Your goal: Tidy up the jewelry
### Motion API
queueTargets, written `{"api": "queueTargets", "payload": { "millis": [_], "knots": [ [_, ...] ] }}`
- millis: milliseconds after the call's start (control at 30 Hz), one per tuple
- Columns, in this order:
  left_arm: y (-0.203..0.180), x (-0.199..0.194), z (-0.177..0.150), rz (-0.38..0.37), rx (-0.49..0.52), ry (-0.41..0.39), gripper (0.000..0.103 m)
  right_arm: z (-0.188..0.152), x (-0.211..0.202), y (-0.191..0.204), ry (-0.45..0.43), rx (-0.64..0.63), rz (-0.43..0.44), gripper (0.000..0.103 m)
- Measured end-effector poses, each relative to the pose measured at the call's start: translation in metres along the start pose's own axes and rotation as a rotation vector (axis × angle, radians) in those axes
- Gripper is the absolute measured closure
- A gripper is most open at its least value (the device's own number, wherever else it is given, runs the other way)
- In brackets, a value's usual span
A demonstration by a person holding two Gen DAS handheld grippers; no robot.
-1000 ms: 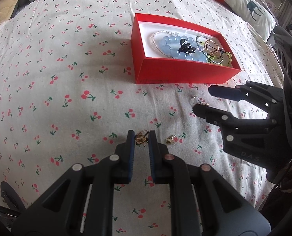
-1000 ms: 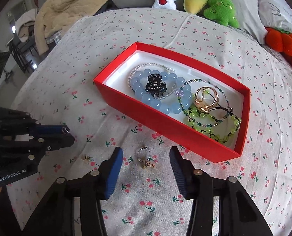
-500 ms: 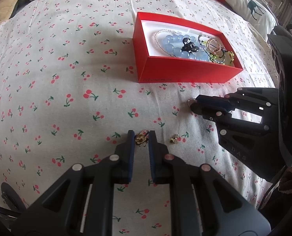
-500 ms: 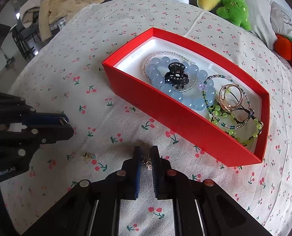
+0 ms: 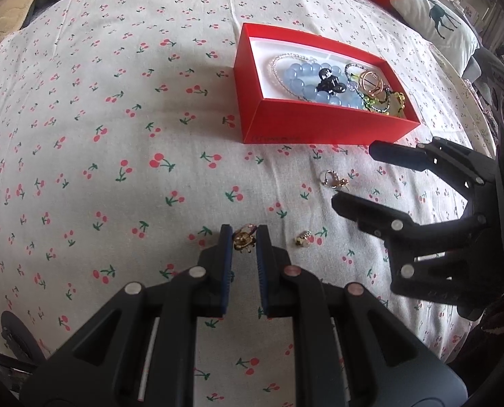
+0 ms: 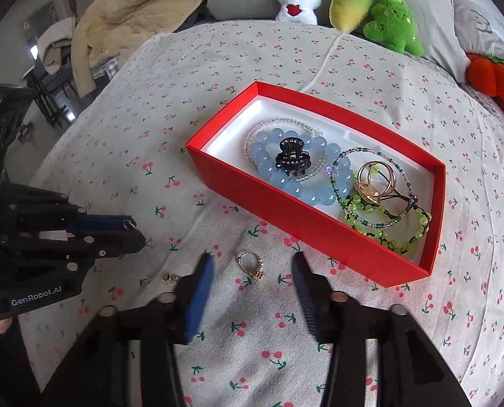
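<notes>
Two loose pieces outside red box [image 6: 306, 227]. Left gripper [image 5: 244, 237] pinches gold earring [image 5: 242, 240] at very tips; slip likely during carry. Right gripper [image 6: 252, 268] jaws opening, nothing held; ring [image 6: 250, 264] flat on cherry-print sheet [image 6: 170, 156] between them, may skid. Small stud [image 5: 303, 238] easily overlooked.

Red box [image 6: 286, 217], pale-blue bead bracelet [image 6: 299, 183], cherry-printed white sheet [image 6: 150, 129].

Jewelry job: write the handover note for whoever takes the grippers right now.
Left gripper: shut on a small gold earring, off the sheet.
Right gripper: jaws opening around the ring, which lies on the cherry-print sheet, not gripped.
Red box: already holds bracelets, a black hair claw and a gold ring.
Left: box the earring, the ring and the gold stud.
</notes>
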State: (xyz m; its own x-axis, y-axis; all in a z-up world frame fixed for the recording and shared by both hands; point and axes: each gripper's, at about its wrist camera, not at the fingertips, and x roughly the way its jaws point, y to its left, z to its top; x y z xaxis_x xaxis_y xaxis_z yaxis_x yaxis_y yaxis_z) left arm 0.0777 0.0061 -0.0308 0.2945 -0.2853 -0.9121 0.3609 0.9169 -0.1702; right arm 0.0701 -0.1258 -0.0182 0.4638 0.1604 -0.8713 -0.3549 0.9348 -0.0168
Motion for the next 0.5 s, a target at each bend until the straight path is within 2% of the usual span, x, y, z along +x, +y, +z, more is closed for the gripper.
{"api": "queueTargets", "payload": {
  "millis": [100, 133, 200, 333, 400, 500],
  "knots": [
    [0.0, 0.002, -0.001, -0.001, 0.003, 0.007, 0.088, 0.004, 0.012, 0.004, 0.024, -0.026, -0.002, 0.039],
    [0.0, 0.003, -0.001, -0.001, 0.004, 0.009, 0.088, 0.004, 0.015, 0.004, 0.027, -0.023, -0.004, 0.043],
    [0.0, 0.004, 0.0, -0.002, 0.007, 0.012, 0.088, 0.004, 0.023, 0.004, 0.05, -0.027, -0.009, 0.058],
    [0.0, 0.006, 0.0, -0.002, 0.013, 0.018, 0.088, 0.002, 0.03, 0.004, 0.067, -0.027, -0.019, 0.067],
    [-0.001, 0.007, 0.001, -0.002, 0.013, 0.019, 0.088, 0.002, 0.03, 0.006, 0.071, -0.035, -0.015, 0.08],
    [-0.001, 0.007, 0.001, -0.001, 0.014, 0.017, 0.088, 0.003, 0.031, 0.011, 0.072, -0.056, -0.017, 0.084]
  ]
}}
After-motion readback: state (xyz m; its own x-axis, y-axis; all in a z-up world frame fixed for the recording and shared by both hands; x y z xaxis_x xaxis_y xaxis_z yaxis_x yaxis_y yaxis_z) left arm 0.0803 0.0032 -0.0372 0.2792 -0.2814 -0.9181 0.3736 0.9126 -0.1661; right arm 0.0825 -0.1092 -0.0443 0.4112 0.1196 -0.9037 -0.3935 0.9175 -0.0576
